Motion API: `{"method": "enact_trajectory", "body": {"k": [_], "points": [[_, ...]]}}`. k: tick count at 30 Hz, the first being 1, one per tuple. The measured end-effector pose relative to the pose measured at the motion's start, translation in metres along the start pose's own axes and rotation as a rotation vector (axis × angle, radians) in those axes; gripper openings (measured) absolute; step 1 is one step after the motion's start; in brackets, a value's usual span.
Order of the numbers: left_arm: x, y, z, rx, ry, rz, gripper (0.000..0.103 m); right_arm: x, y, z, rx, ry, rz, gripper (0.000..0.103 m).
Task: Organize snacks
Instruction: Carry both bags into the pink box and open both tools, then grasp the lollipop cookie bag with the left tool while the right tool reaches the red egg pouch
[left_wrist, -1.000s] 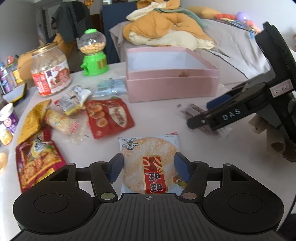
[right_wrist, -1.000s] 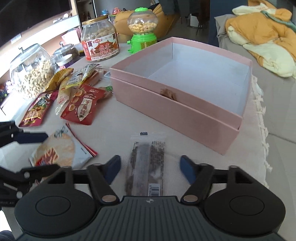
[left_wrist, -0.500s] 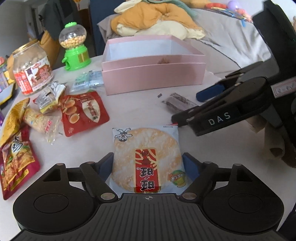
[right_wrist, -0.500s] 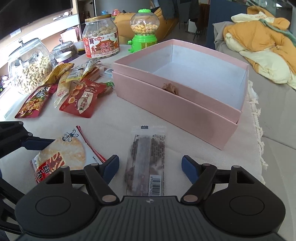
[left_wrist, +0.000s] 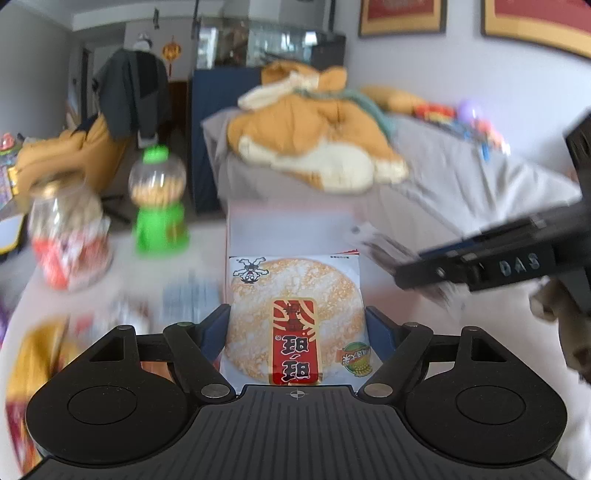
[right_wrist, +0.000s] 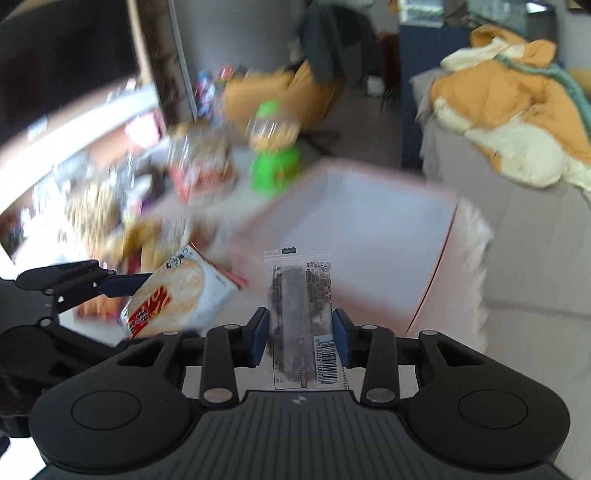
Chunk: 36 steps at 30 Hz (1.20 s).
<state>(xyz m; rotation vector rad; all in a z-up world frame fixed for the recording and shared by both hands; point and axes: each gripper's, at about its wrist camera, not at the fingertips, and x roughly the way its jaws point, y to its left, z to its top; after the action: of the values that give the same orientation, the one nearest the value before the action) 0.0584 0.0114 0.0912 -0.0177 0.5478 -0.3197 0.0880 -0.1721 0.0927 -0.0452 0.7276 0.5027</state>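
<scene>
The left gripper (left_wrist: 297, 328) grips the wide rice cracker packet (left_wrist: 293, 321); the right gripper (right_wrist: 300, 338) clamps the dark snack bar (right_wrist: 301, 314). Both hang near the pink box (right_wrist: 369, 236). Carry them level over its rim before releasing.

rice cracker packet (left_wrist: 293, 317): red label, two large characters, looks like 珀珀; cartoon figure top-left corner | right gripper (left_wrist: 402, 275) arm: raised letters "DAS" | clear snack-bar packet (right_wrist: 301, 317): barcode lower right, digits roughly 6958036 100727; small print unreadable | jar labels: blurred
</scene>
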Motion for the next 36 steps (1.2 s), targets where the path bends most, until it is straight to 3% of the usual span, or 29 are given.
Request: {"method": "enact_trajectory", "body": {"k": [4, 5, 7, 9, 12, 17, 22, 25, 27, 31, 36], "points": [[0.053, 0.021, 0.043, -0.121, -0.080, -0.088, 0.082, 0.011, -0.026, 0.041, 0.049, -0.048, -0.077, 0.037], [0.074, 0.021, 0.049, -0.096, -0.060, -0.081, 0.082, 0.019, -0.032, 0.049, 0.060, -0.046, -0.097, 0.038], [0.120, 0.017, 0.054, -0.014, 0.081, -0.021, 0.080, 0.039, -0.044, 0.059, 0.066, -0.029, -0.144, 0.047], [0.136, 0.022, 0.052, -0.030, 0.107, -0.004, 0.074, 0.057, -0.052, 0.063, 0.082, 0.005, -0.215, 0.048], [0.128, 0.031, 0.046, -0.080, 0.077, -0.027, 0.074, 0.064, -0.056, 0.057, 0.081, 0.043, -0.190, 0.052], [0.085, 0.057, 0.041, -0.109, -0.051, 0.020, 0.074, 0.062, -0.036, 0.039, 0.033, 0.065, -0.161, 0.053], [0.032, 0.100, 0.017, -0.162, -0.029, 0.177, 0.074, 0.053, 0.006, 0.024, -0.045, 0.078, -0.001, 0.056], [0.006, 0.121, -0.004, -0.220, -0.012, 0.197, 0.074, 0.068, 0.028, 0.014, -0.088, 0.143, 0.086, 0.066], [-0.002, 0.128, -0.015, -0.253, 0.017, 0.188, 0.074, 0.087, 0.034, 0.011, -0.115, 0.169, 0.031, 0.065], [-0.003, 0.129, -0.035, -0.296, 0.081, 0.080, 0.074, 0.115, 0.022, 0.014, -0.040, 0.217, 0.012, 0.066], [0.016, 0.101, -0.052, -0.174, 0.136, 0.051, 0.074, 0.127, 0.004, 0.009, -0.014, 0.223, -0.077, 0.067]]}}
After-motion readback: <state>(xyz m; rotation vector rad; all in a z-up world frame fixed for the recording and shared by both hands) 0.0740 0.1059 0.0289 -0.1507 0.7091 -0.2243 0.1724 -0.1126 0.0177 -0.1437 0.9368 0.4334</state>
